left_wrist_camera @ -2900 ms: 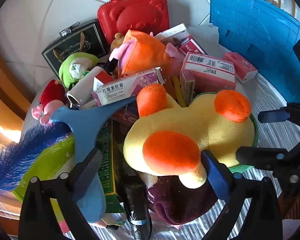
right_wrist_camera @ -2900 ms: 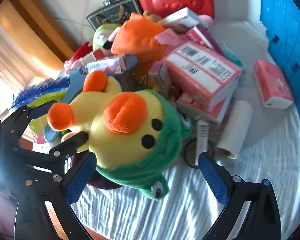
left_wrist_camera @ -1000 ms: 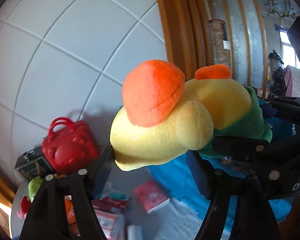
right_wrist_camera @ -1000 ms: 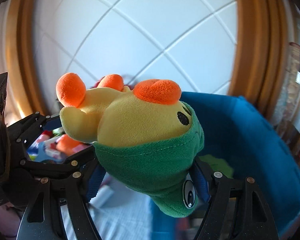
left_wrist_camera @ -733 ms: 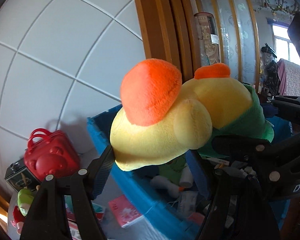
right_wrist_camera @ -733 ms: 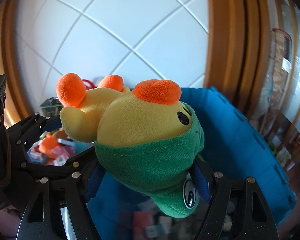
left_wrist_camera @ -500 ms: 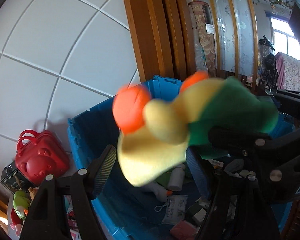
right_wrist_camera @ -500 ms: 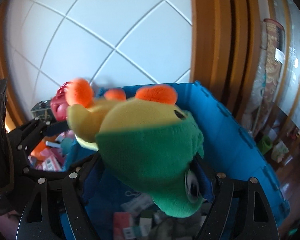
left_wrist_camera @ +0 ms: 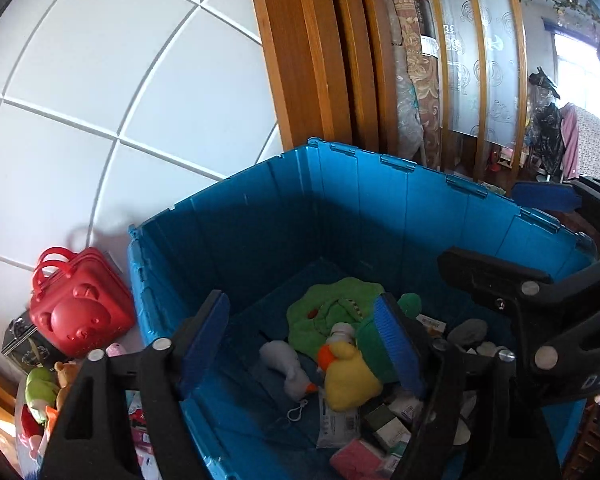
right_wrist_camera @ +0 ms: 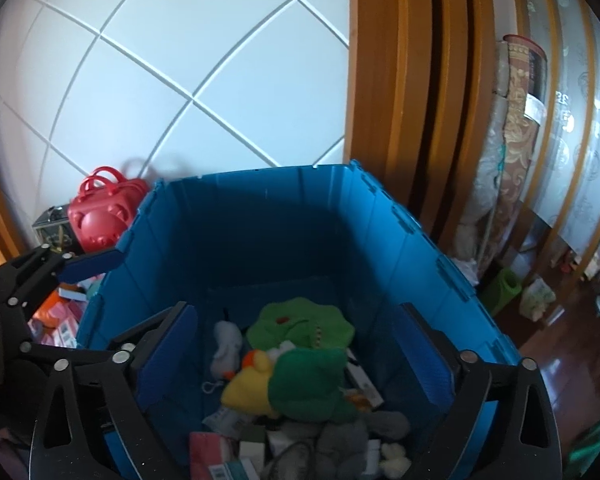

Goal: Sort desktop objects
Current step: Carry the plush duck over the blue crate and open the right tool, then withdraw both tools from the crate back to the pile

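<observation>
Yellow plush duck [right_wrist_camera: 252, 390] half-buried in blue bin [right_wrist_camera: 260, 216], left tool [left_wrist_camera: 300, 344] and right tool [right_wrist_camera: 296, 356] spread, empty.

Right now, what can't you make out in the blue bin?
- Yellow duck plush: its green hood sits behind the left hand-held gripper finger, left wrist view.
- Bin near wall: cut off by the bottom edge, both views.
- Box labels: too small to read, right wrist view.
- Grey plush: shape unclear, right wrist view.
</observation>
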`<state>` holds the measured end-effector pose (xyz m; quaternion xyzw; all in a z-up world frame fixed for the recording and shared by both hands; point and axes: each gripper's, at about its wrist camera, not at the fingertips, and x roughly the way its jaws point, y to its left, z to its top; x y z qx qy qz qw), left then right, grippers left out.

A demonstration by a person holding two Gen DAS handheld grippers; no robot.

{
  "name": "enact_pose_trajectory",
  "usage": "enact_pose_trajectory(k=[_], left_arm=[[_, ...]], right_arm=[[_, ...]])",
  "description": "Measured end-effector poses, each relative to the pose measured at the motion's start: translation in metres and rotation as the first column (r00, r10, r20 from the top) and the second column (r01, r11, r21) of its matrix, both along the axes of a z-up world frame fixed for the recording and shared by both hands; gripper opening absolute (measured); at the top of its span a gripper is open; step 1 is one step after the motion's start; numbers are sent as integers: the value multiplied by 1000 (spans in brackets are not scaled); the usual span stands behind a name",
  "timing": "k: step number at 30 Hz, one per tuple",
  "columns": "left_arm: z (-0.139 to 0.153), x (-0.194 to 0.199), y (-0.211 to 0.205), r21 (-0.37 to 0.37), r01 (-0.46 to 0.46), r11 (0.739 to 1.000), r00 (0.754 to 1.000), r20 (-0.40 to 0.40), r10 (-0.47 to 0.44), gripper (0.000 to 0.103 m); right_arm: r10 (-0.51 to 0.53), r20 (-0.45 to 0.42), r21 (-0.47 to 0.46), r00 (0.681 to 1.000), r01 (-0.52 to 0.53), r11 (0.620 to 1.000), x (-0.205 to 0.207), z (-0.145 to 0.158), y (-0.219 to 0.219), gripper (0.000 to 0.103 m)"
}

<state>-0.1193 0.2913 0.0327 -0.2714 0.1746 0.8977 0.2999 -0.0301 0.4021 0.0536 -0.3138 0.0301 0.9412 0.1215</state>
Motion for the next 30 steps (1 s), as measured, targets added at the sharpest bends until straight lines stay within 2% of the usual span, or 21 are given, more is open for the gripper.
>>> enact_pose_trajectory(k=[8,17,21,25,30], left_arm=[[1,33,-34,24,-35,999,999,-29,36,79],[3,69,-98,101,-112,989,993,-35,116,79],[-1,79,-125,130,-173,976,983,-37,179,79],[-7,87,-150,154,-228,961,971,-39,236,79],[-17,96,-185,183,-326,927,938,-57,341,79]], right_arm=[[-22,-12,6,1000,22,1000,27,-2,-10,103],[26,-52,15,998,-25,1000,58,-5,-55,103],[24,-69,41,997,-21,999,70,-7,-74,103],[24,-124,62,992,-16,998,81,-4,-92,103],[11,-259,96,966,14,995,97,2,-121,103]])
